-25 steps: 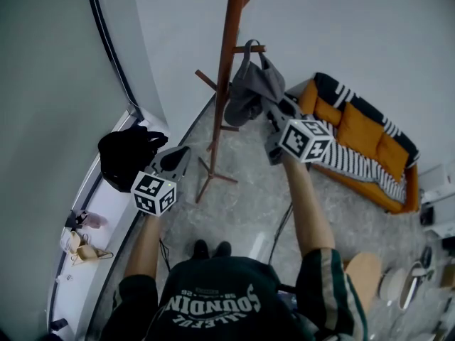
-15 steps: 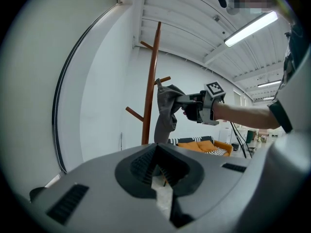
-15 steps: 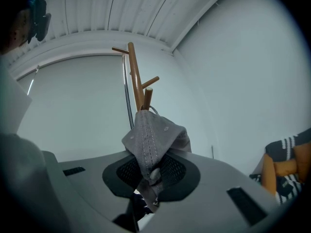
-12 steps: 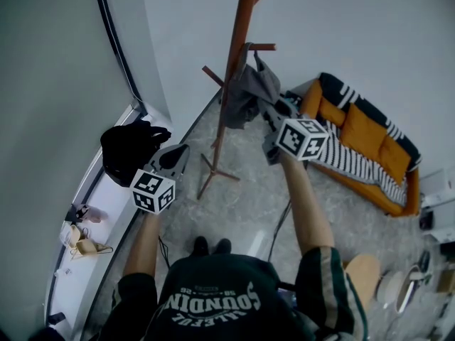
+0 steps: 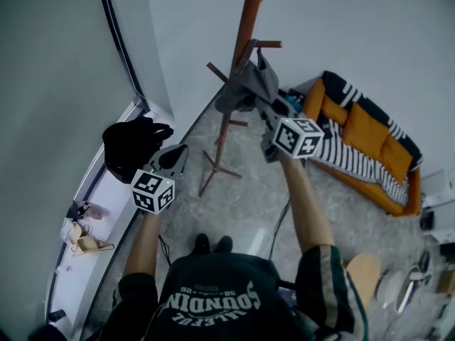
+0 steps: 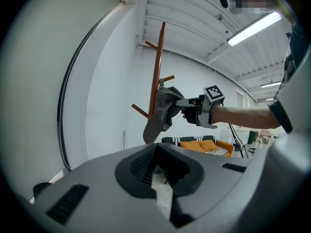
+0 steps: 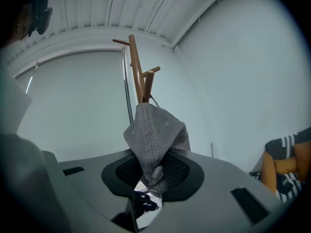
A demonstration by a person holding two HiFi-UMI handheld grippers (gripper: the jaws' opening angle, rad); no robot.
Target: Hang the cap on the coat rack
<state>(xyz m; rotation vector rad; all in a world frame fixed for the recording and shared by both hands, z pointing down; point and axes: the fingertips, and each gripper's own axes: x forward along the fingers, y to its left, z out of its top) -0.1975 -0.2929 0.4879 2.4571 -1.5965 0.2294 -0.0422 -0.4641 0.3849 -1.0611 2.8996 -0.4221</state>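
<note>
A grey cap (image 5: pixel 249 84) hangs by its back strap from a peg of the brown wooden coat rack (image 5: pixel 242 45). My right gripper (image 5: pixel 269 109) reaches up to it from the right. In the right gripper view the folded crown of the cap (image 7: pixel 153 135) lies between the jaws, still pinched, while the jaws are opening; the rack (image 7: pixel 136 67) rises behind it. My left gripper (image 5: pixel 178 155) is held low on the left, away from the rack, with a narrow gap between its jaws and nothing in them. The left gripper view shows the cap (image 6: pixel 163 113) and right gripper (image 6: pixel 181 102) from the side.
A black bag (image 5: pixel 131 144) sits on a white ledge (image 5: pixel 114 204) along the left wall, with small items (image 5: pixel 82 236) nearer me. An orange sofa (image 5: pixel 355 144) with a striped blanket stands at the right. A round wooden stool (image 5: pixel 362 272) is by my right side.
The cap has moved in closer to the rack's pole and hangs tighter under the peg. The right gripper followed it slightly. The left gripper has stayed put.
</note>
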